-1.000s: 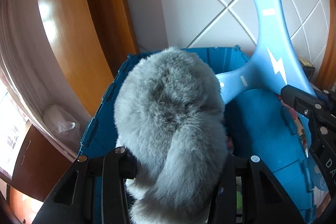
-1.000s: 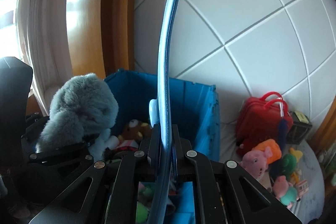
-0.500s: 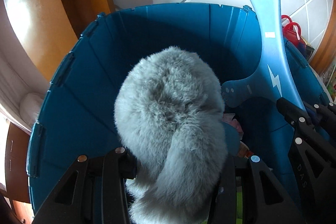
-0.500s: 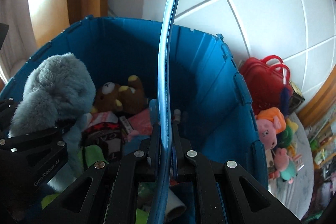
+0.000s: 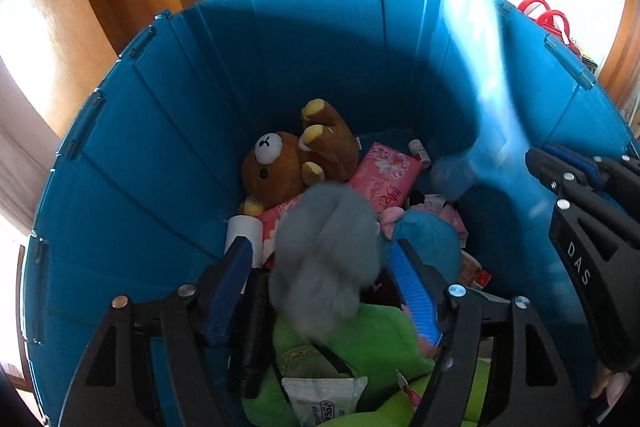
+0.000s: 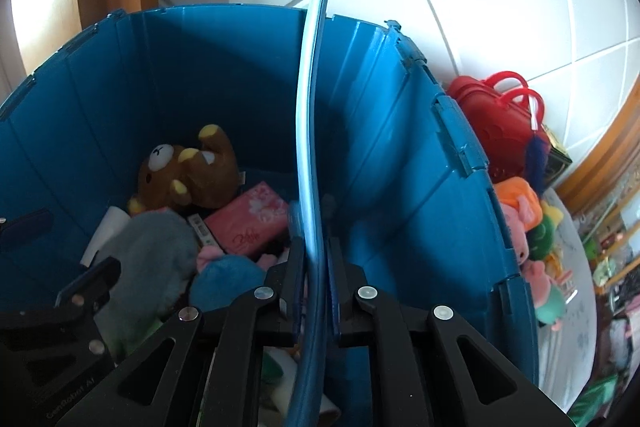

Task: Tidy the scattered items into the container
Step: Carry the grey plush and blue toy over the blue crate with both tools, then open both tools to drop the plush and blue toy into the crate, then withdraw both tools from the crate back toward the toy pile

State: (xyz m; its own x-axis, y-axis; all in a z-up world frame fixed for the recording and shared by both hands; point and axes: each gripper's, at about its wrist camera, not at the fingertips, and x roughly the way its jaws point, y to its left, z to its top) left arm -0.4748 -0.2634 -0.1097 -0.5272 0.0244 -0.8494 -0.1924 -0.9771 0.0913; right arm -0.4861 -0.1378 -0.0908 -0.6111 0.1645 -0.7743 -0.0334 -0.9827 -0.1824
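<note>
The blue bin fills both views and holds several toys. My left gripper is open over it. The grey plush is blurred between and below its fingers, apart from them, above the toy pile; it also shows in the right wrist view. My right gripper stands over the bin with the flat blue boomerang edge-on between its fingers, which stand slightly parted. The boomerang is a blur in the left wrist view.
In the bin lie a brown bear, a pink tissue pack, a blue plush and a green plush. Outside to the right are a red toy case and several pig plushes on the floor.
My left gripper has opened and the grey plush has dropped out of it into the bin. Both grippers have tilted further down over the bin. The boomerang has moved lower.
</note>
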